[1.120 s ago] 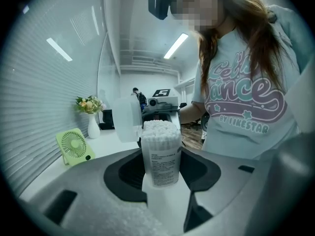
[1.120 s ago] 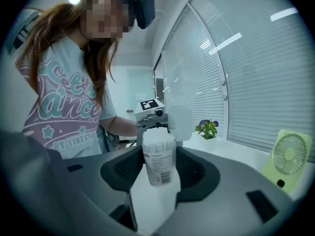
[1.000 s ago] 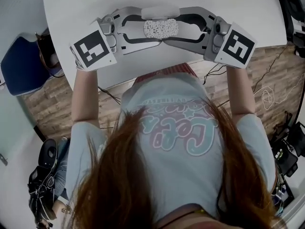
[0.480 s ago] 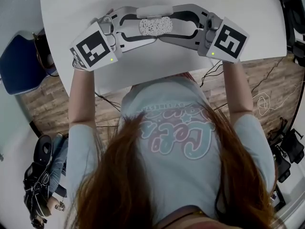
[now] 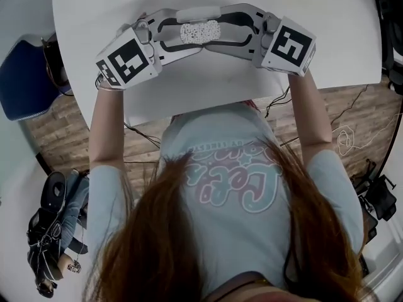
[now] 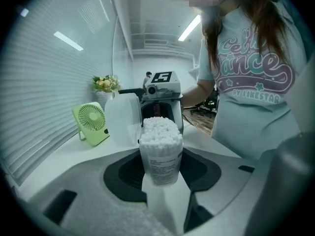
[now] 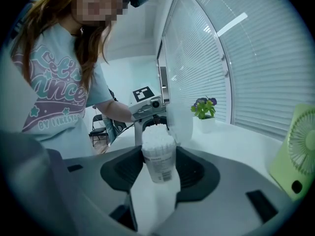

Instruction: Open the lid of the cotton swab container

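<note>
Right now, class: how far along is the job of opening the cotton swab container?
Done: the lid stands flipped up beside the container, swab heads bare. In hand: the left gripper and right gripper both clamp the container from opposite sides. Left: probably only setting it down on the table and letting go.

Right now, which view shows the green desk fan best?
The left gripper view: the green fan stands whole there, with its grille turned toward the camera. The right gripper view catches only part of the fan, cut off by the picture's right edge. The head view doesn't show it at all.
</note>
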Demonstrator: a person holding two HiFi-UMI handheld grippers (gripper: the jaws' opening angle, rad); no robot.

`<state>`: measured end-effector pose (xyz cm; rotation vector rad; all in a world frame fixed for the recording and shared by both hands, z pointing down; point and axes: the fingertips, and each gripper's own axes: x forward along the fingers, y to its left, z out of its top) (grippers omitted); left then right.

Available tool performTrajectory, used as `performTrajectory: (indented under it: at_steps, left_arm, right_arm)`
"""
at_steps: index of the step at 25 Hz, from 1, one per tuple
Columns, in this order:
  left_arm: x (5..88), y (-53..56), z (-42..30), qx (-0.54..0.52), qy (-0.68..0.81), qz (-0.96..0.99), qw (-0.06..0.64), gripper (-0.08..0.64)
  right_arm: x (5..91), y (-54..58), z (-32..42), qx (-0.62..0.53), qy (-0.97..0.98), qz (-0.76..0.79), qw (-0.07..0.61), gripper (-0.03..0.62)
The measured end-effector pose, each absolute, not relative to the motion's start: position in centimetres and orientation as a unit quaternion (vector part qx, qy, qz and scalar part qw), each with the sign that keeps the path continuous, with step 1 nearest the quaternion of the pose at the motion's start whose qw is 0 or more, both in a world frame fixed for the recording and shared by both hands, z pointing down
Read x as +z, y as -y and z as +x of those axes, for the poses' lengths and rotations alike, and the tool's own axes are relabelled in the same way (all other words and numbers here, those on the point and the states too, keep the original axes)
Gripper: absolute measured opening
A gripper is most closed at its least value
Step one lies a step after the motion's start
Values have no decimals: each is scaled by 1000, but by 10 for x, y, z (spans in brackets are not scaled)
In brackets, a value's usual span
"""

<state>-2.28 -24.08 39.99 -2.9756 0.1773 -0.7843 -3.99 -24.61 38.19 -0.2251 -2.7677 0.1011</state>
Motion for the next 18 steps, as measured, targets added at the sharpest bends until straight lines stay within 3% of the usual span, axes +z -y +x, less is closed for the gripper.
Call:
performTrajectory:
  at_steps: [18]
  left_arm:
    - [444, 245, -37, -324, -82, -942, 20, 189]
  right_arm:
    - [422, 248, -56, 40, 971, -84, 220, 210]
